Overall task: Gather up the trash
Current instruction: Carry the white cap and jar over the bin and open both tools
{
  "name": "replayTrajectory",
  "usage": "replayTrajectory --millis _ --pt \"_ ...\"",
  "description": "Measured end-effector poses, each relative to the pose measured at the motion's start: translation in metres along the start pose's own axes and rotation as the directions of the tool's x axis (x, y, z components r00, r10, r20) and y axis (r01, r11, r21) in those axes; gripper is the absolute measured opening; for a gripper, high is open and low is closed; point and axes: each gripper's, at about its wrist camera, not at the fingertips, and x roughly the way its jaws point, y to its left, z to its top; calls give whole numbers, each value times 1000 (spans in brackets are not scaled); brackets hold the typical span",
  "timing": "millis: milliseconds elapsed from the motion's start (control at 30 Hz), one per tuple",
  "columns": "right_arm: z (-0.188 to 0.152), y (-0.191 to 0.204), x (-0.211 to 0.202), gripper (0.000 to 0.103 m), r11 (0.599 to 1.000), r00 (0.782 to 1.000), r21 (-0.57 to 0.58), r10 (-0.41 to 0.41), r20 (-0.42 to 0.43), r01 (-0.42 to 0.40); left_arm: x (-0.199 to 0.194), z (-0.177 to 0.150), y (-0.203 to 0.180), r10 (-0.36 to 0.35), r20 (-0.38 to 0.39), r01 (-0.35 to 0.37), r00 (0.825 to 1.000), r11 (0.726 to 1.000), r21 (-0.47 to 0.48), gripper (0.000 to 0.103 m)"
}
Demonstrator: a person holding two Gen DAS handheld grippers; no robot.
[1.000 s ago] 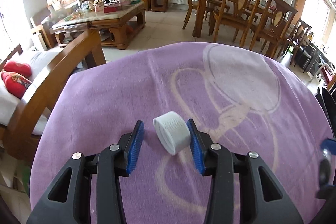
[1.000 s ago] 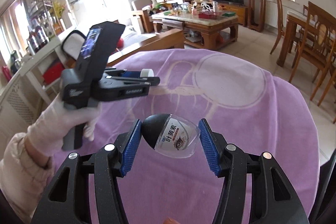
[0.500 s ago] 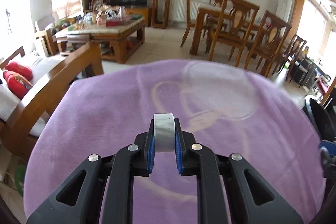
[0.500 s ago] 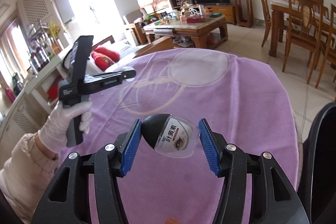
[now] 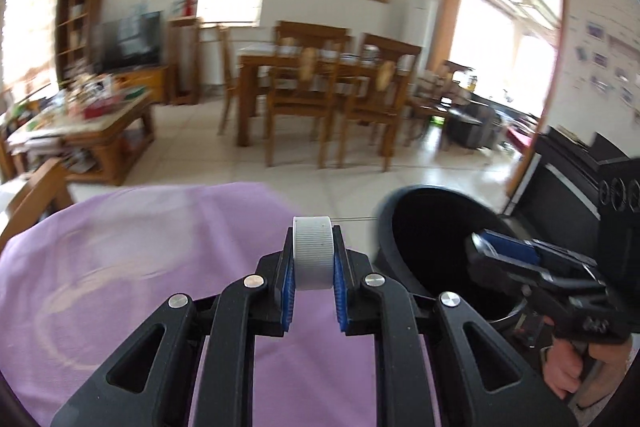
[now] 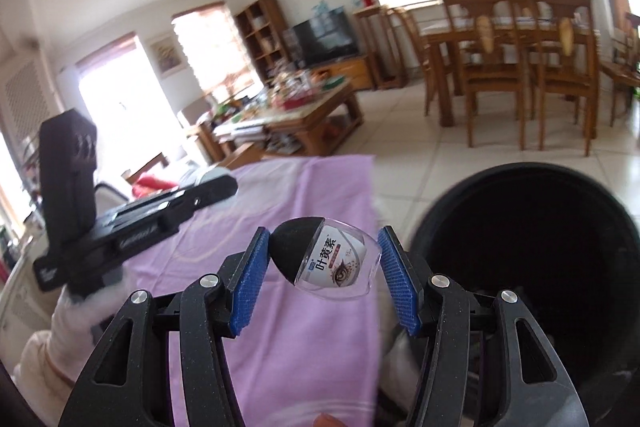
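purple-clothed bench (image 5: 120,267) on the left, black trash bin (image 6: 532,239) just beside its edge. left claw (image 5: 313,267) pinching a white ribbed cap (image 5: 313,251) over the cloth — right claw (image 6: 320,267) clamped on a small clear bottle (image 6: 340,263), near the bin's rim.

Daylight floods in through blown-out windows (image 6: 116,95) and a glaring doorway (image 5: 504,39), the room smears with motion blur, the bin (image 6: 532,247) interior is pure black, and the fisheye edges bend into dark corners.
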Motion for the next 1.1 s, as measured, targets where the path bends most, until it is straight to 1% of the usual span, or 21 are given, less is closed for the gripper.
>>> replayTrajectory --millis 33,100,133,200,367,500,600,867,900,933,967,1000,1033,1067,1100 --pt "1 -13 -12 56 1000 1000 15 -22 22 21 7 3 -21 -20 0 20 1000 1000 24 17" --pt "1 -36 -29 56 998 997 43 -55 51 53 16 4 -43 -48 -2 48 999 998 50 17" --pt "1 -47 -36 56 996 996 58 -70 62 67 23 5 -61 -65 -4 65 998 996 68 17" --pt "0 -74 -51 56 990 990 95 -112 85 104 32 6 -84 -77 -6 77 997 992 104 17" --pt "-13 -119 -61 56 975 979 143 -184 85 171 49 -1 -121 -108 -13 109 994 985 133 17" --pt "-27 -138 -56 56 966 975 166 -211 65 198 65 -11 -139 -118 -42 123 992 982 141 17" --pt "-33 -149 -47 56 958 971 183 -235 53 222 70 -21 -146 -112 -63 121 992 980 156 17" --pt "-37 -172 -29 56 948 966 203 -256 31 245 89 -24 -157 -109 -108 125 988 979 161 17" --pt "-34 -173 -27 56 947 966 204 -258 29 247 87 -25 -156 -109 -110 126 988 979 161 19" --pt "-36 -173 -25 57 946 965 205 -261 24 251 89 -25 -157 -110 -119 128 987 978 162 19" --pt "-32 -175 -23 60 945 965 208 -261 21 251 89 -25 -158 -105 -126 125 987 979 164 20" --pt "-33 -175 -22 66 944 964 211 -266 22 255 89 -26 -158 -103 -131 124 986 979 165 22" --pt "-33 -175 -22 67 942 963 213 -270 24 259 89 -27 -159 -102 -137 124 985 979 164 25" --pt "-33 -175 -22 67 942 962 214 -270 24 259 89 -27 -159 -97 -141 119 985 980 160 44" --pt "-34 -174 -23 67 942 962 213 -272 25 260 89 -28 -159 -91 -139 113 986 981 156 70"
